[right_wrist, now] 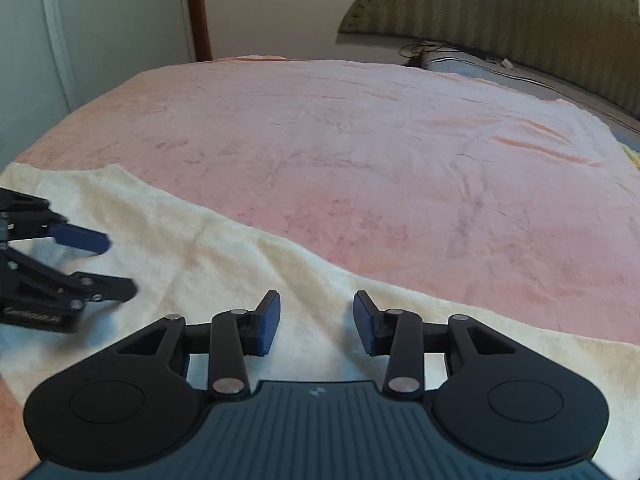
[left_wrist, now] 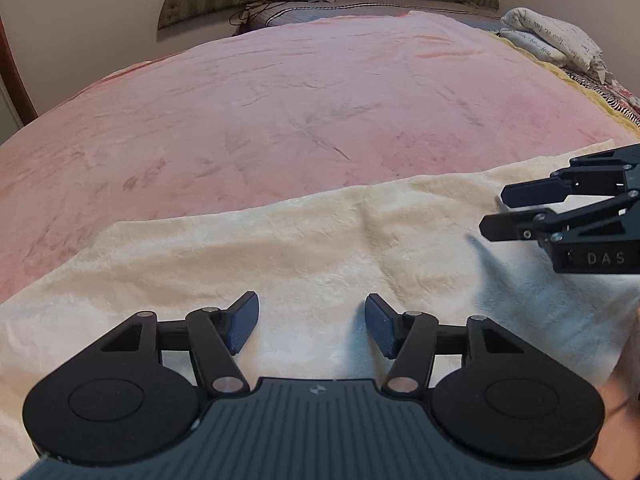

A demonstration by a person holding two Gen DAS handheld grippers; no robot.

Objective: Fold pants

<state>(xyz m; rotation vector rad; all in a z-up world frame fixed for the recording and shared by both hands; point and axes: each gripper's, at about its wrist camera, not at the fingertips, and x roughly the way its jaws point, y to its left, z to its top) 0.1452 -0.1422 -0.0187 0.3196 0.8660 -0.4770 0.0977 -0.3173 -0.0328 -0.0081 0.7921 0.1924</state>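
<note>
I have both claws hovering over the cream pants (left_wrist: 304,248), which lie in a long fleecy band across the near edge of the bed, on top of the pink blanket (left_wrist: 320,100). My left claw (left_wrist: 312,326) stands moderately wide with nothing between its blue pads, only fabric showing below the gap. My right claw (right_wrist: 317,322) is narrower but also parted and empty; from the left wrist view I see it come in from the right side (left_wrist: 496,212), just over the cloth, whether touching it I cannot tell.

As I read it, the pants are laid out flat and the step in hand is to take fresh hold for a fold. To do it well, I want each claw to come down on an edge rather than the middle of the band, so the pads pinch all the layers together and not just the top pile. I would grip at matching points along the length, lift only enough to clear the blanket, and carry both sides across evenly so the folded edge lands straight. The plush fabric looks thick and yielding, so a shallow pinch may slip.
</note>
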